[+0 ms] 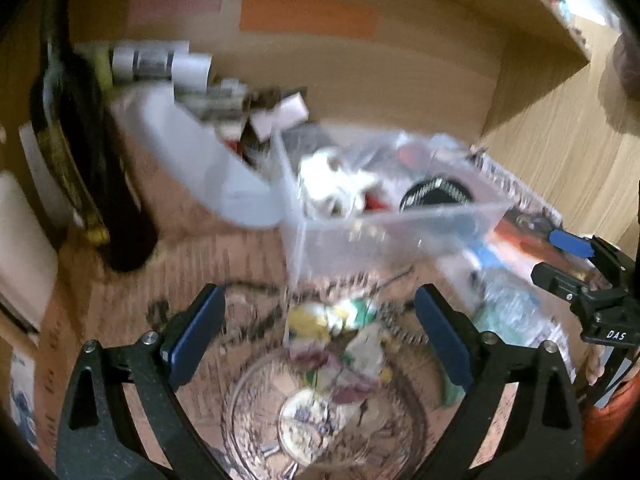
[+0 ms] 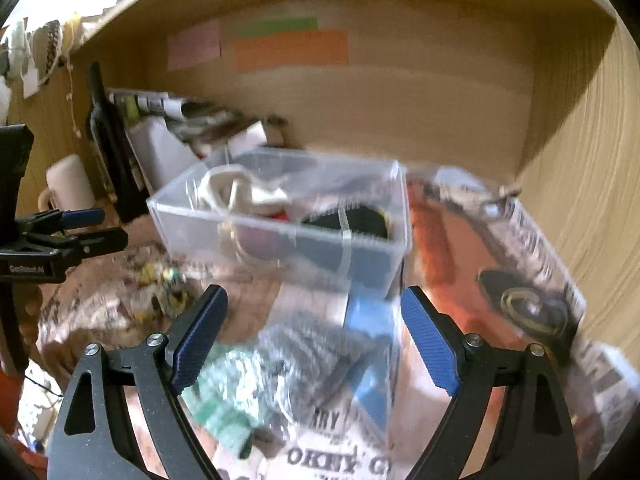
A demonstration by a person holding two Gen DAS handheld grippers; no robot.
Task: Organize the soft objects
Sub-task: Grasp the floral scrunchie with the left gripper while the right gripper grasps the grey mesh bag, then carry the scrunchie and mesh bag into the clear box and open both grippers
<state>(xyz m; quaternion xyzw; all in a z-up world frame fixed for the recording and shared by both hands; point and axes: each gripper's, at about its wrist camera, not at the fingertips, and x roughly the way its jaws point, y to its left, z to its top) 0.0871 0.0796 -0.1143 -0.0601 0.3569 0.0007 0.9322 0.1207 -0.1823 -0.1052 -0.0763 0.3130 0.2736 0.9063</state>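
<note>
A clear plastic box (image 1: 384, 224) (image 2: 280, 216) stands on the wooden surface with white, red and black soft items inside. My left gripper (image 1: 320, 336) is open and empty above a glass bowl (image 1: 320, 420) that holds crumpled colourful wrappers (image 1: 340, 340). My right gripper (image 2: 316, 340) is open and empty above a clear bag with grey and green soft things (image 2: 288, 364), just in front of the box. The right gripper also shows at the right edge of the left wrist view (image 1: 580, 264). Both views are blurred.
A white container (image 1: 192, 160) and small boxes sit behind the clear box. A dark upright object (image 1: 80, 140) stands at the left. An orange packet with printed wrap (image 2: 500, 272) lies to the right. Wooden shelf walls (image 2: 580, 200) close the back and right.
</note>
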